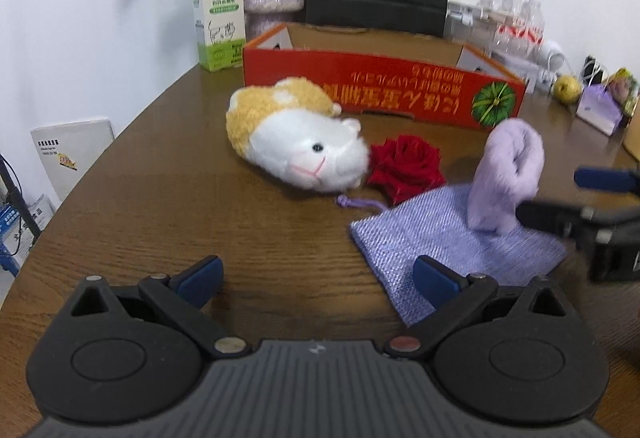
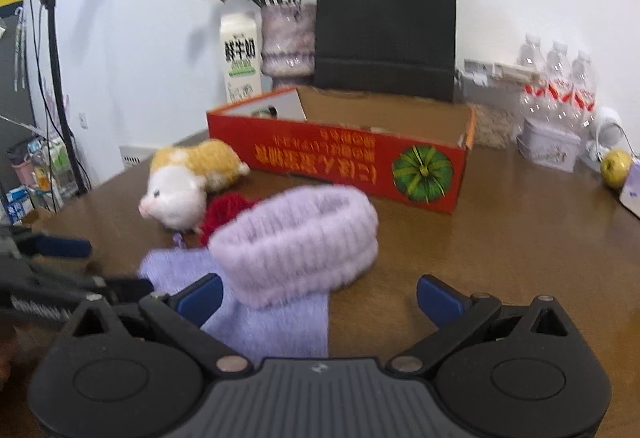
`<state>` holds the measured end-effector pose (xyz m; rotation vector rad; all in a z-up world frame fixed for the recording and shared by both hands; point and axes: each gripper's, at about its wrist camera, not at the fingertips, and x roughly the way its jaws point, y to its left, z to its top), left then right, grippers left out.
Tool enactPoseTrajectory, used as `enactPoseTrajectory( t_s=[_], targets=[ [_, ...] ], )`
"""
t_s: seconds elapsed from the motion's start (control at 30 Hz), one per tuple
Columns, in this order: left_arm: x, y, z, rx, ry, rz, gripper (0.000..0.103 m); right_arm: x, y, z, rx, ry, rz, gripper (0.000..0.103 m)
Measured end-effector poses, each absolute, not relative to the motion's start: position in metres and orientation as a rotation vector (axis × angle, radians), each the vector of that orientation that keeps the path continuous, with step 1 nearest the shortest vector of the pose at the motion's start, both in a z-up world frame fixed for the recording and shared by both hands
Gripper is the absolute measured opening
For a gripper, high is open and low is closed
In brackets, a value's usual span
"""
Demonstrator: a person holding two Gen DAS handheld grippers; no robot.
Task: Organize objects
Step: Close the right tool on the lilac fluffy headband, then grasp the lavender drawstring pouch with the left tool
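Observation:
A fluffy lilac headband (image 2: 296,242) lies on a purple drawstring pouch (image 2: 276,322) just ahead of my right gripper (image 2: 318,296), which is open and empty. In the left wrist view the headband (image 1: 506,173) stands on the pouch (image 1: 452,242), with the right gripper (image 1: 568,197) beside it. My left gripper (image 1: 318,278) is open and empty above the table. A white and yellow plush hamster (image 1: 294,141) and a red rose (image 1: 406,165) lie behind. An open red cardboard box (image 1: 380,85) stands further back.
A milk carton (image 1: 218,7), a vase of dried flowers (image 2: 286,37) and a black paper bag (image 2: 386,27) stand behind the box. Water bottles (image 2: 558,85), a tin (image 2: 548,143) and a yellow-green fruit (image 2: 616,167) are at the right. The wooden table (image 1: 160,205) curves off at the left.

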<state>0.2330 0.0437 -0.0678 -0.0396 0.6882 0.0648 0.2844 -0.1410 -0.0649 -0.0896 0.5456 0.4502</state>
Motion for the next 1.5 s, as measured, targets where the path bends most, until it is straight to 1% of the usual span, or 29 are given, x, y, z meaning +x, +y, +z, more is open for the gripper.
enactPoseTrajectory(
  t_s=[0.33, 0.67, 0.73, 0.77, 0.8, 0.83, 0.97, 1.0, 1.07, 1.1, 1.5],
  targets=[
    [0.233, 0.044, -0.069, -0.041, 0.688, 0.065, 0.103, 0.306, -0.124, -0.06, -0.145, 0.51, 0.538, 0.103],
    [0.234, 0.044, -0.068, -0.043, 0.688, 0.064, 0.103, 0.323, -0.113, -0.07, -0.206, 0.551, 0.575, 0.102],
    [0.234, 0.044, -0.068, -0.043, 0.687, 0.064, 0.103, 0.322, -0.113, -0.07, -0.203, 0.547, 0.574, 0.095],
    [0.234, 0.044, -0.068, -0.044, 0.687, 0.064, 0.103, 0.322, -0.113, -0.07, -0.204, 0.548, 0.567, 0.087],
    [0.234, 0.044, -0.068, -0.044, 0.687, 0.064, 0.103, 0.321, -0.113, -0.07, -0.209, 0.548, 0.559, 0.083],
    [0.234, 0.044, -0.068, -0.044, 0.687, 0.064, 0.103, 0.32, -0.114, -0.07, -0.211, 0.545, 0.556, 0.082],
    [0.234, 0.044, -0.068, -0.047, 0.686, 0.062, 0.103, 0.313, -0.116, -0.068, -0.208, 0.532, 0.544, 0.068],
    [0.234, 0.044, -0.068, -0.049, 0.685, 0.061, 0.103, 0.312, -0.118, -0.067, -0.202, 0.525, 0.54, 0.066],
    [0.235, 0.044, -0.068, -0.051, 0.685, 0.06, 0.103, 0.307, -0.122, -0.065, -0.185, 0.517, 0.524, 0.057],
    [0.235, 0.044, -0.068, -0.052, 0.685, 0.059, 0.103, 0.305, -0.125, -0.064, -0.176, 0.512, 0.519, 0.055],
    [0.235, 0.045, -0.068, -0.052, 0.684, 0.063, 0.103, 0.267, -0.166, -0.056, -0.116, 0.454, 0.442, 0.054]
  ],
)
